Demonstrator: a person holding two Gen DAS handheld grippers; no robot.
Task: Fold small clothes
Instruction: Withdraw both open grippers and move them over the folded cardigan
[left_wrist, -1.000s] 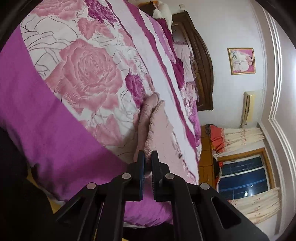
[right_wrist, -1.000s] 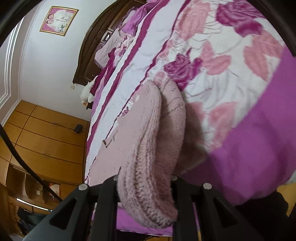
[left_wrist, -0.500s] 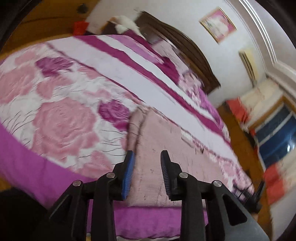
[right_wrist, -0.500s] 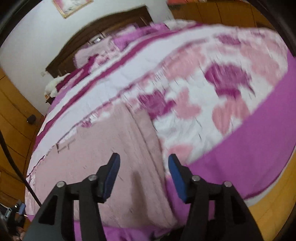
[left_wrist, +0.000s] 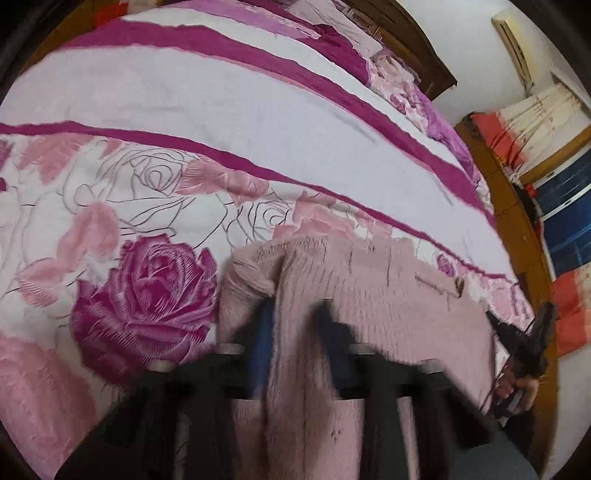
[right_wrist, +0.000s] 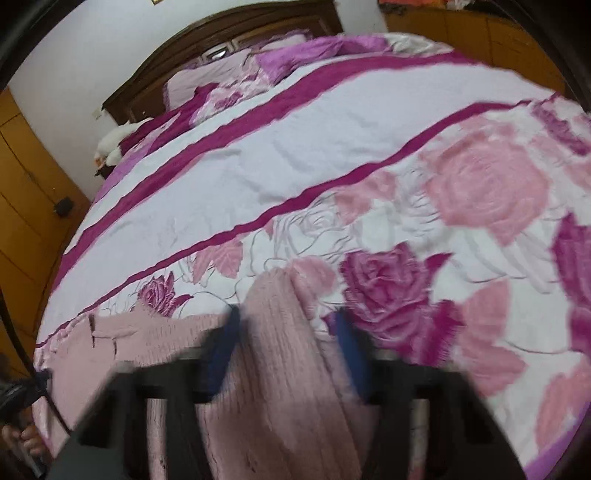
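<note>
Left wrist view, from the left: our bedspread (left_wrist: 155, 110) runs white with magenta stripes and pink roses, one large magenta rose (left_wrist: 147, 295) at lower left. Just right of it lies the pink knit sweater (left_wrist: 388, 295), spread flat on the bedspread near its near edge, one fold of it rising in a ridge between our left gripper (left_wrist: 295, 332) fingers. Those fingers stand apart, blurred, the ridge of knit between them; we cannot tell whether they touch it. Further right, at the sweater's far edge, our right gripper shows dark and small, a hand behind it. Beyond the bed stand a dark headboard (left_wrist: 417, 40), then curtains (left_wrist: 532, 122) and a window (left_wrist: 569, 218). Right wrist view, from the left: wooden wardrobe (right_wrist: 22, 192), a white plush toy (right_wrist: 110, 144) by the pillows (right_wrist: 229, 74), then the sweater (right_wrist: 280, 332) again, its edge humped between our right gripper (right_wrist: 288, 343) fingers. These fingers too are spread wide, blue pads (right_wrist: 221, 350) showing, nothing clamped. Roses fill the right side.
</note>
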